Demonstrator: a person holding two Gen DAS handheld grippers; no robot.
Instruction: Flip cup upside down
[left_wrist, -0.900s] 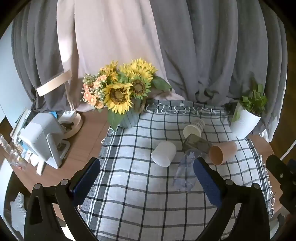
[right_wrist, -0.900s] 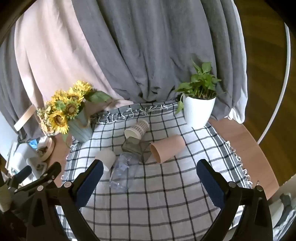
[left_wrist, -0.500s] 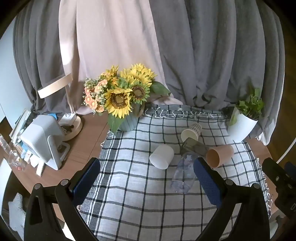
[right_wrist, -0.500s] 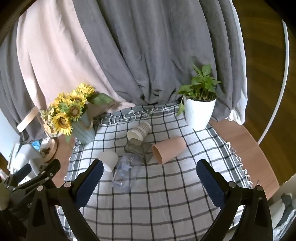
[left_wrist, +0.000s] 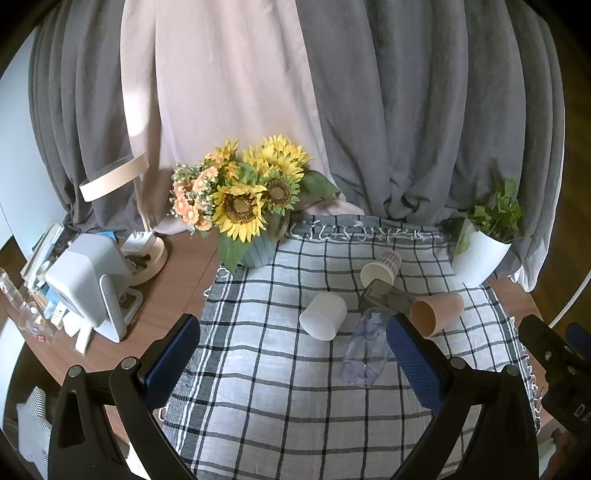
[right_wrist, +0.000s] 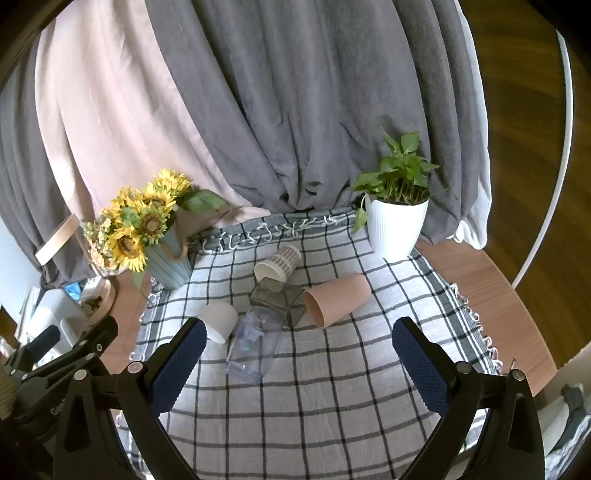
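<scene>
Here, 5 cups on their sides, white cup (left_wrist: 323, 319), tan cup (right_wrist: 337, 301), left gripper (left_wrist: 291, 363) and right gripper (right_wrist: 300, 365) both spread, empty

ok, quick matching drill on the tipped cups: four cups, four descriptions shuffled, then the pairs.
Cups:
1 white cup
2 tan cup
3 patterned paper cup
4 clear plastic cup

Descriptions:
A nearest the white plant pot
B farthest back, by the cloth fringe
C transparent, nearest the cameras
D farthest left, plain

Pairs: 1-D, 2-A, 3-B, 4-C
</scene>
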